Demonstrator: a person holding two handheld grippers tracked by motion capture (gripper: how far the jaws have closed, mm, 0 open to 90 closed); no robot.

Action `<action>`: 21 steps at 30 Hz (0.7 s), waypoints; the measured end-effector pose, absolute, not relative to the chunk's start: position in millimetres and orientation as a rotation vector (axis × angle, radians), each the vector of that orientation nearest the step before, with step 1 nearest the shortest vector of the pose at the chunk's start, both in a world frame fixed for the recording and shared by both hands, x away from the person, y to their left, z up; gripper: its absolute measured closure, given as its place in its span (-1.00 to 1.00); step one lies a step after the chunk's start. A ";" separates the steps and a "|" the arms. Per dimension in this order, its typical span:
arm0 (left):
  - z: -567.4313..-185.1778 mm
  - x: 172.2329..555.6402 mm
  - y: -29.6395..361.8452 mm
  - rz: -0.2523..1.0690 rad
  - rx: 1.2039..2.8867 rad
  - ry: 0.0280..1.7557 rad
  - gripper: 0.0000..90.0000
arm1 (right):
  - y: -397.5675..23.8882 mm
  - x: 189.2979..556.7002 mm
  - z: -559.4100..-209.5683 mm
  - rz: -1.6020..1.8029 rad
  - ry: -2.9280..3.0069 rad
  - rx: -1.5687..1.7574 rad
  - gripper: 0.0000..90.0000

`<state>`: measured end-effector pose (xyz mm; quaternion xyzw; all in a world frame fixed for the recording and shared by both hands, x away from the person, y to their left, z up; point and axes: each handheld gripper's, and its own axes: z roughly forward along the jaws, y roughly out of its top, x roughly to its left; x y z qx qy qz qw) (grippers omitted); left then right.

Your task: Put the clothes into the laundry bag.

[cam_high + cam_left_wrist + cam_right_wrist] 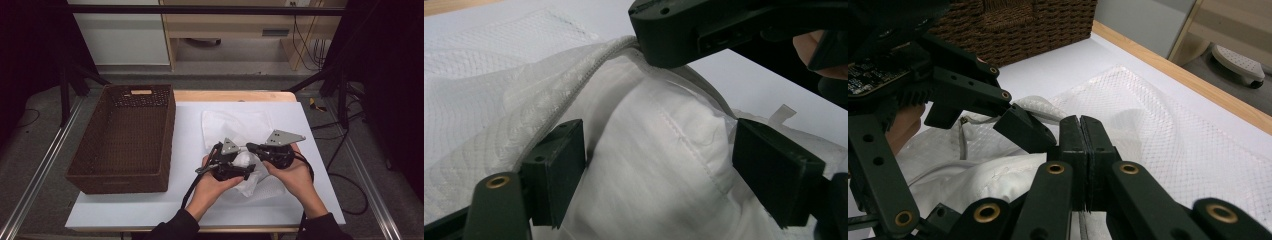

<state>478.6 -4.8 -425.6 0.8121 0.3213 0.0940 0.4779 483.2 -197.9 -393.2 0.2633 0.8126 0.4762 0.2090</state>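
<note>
My left gripper (659,170) straddles the white garment (664,165) inside the mesh laundry bag (235,127) at table centre, jaws apart. My right gripper (1081,150) pinches the bag's zipper edge (589,65) just above.

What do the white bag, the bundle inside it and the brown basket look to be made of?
Mesh laundry bag: white synthetic netting, likely polyester; open diamond weave, see-through, with a zipper edge.
White garment: smooth woven cloth, matte, perhaps cotton; stitched seam lines show.
Basket: dark brown woven wicker or rattan, possibly an imitation; braided strands, matte.
</note>
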 end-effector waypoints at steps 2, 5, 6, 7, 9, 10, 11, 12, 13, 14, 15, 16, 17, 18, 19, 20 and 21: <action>-424.3 477.3 -4.0 0.229 1.981 0.782 -0.52 | -198.2 482.9 -393.0 1.325 2.258 0.733 1.00; -421.0 474.2 -2.4 0.232 1.978 0.773 -0.52 | -198.9 483.1 -393.0 1.327 2.256 0.734 1.00; -419.9 473.2 -1.8 0.232 1.978 0.771 -0.52 | -199.0 483.2 -393.0 1.327 2.256 0.734 1.00; -418.9 472.2 -1.2 0.231 1.976 0.771 -0.52 | -199.0 483.2 -392.9 1.327 2.256 0.734 1.00; -416.7 470.6 0.2 0.230 1.974 0.762 -0.53 | -198.9 482.9 -392.8 1.327 2.256 0.731 1.00; -415.7 469.9 1.0 0.231 1.971 0.759 -0.53 | -199.0 482.8 -392.7 1.327 2.256 0.731 1.00; -414.7 469.0 1.7 0.230 1.966 0.758 -0.53 | -199.1 482.8 -392.6 1.330 2.255 0.730 1.00; -413.4 468.1 2.6 0.229 1.962 0.755 -0.53 | -199.3 482.7 -392.5 1.329 2.255 0.732 1.00; -412.0 466.9 3.3 0.232 1.957 0.751 -0.53 | -199.4 482.7 -392.5 1.328 2.254 0.734 1.00; -410.5 465.8 3.9 0.234 1.952 0.749 -0.52 | -199.6 482.8 -392.5 1.328 2.254 0.735 1.00; -409.0 464.7 4.7 0.233 1.947 0.747 -0.53 | -199.7 482.8 -392.5 1.328 2.254 0.734 1.00; -407.7 463.3 5.5 0.233 1.942 0.746 -0.52 | -199.7 482.7 -392.5 1.327 2.254 0.734 1.00; -406.5 462.0 6.3 0.236 1.938 0.745 -0.52 | -199.8 482.6 -392.4 1.327 2.254 0.734 1.00; -405.2 460.5 7.5 0.242 1.932 0.745 -0.52 | -199.9 482.4 -392.3 1.328 2.254 0.734 1.00; -404.2 459.1 8.7 0.247 1.925 0.745 -0.51 | -200.0 482.3 -392.2 1.328 2.254 0.734 1.00; -403.1 457.9 10.0 0.245 1.919 0.745 -0.50 | -200.0 482.2 -392.1 1.327 2.253 0.734 1.00; -401.8 456.8 11.4 0.244 1.915 0.743 -0.50 | -200.0 482.1 -392.1 1.327 2.254 0.733 1.00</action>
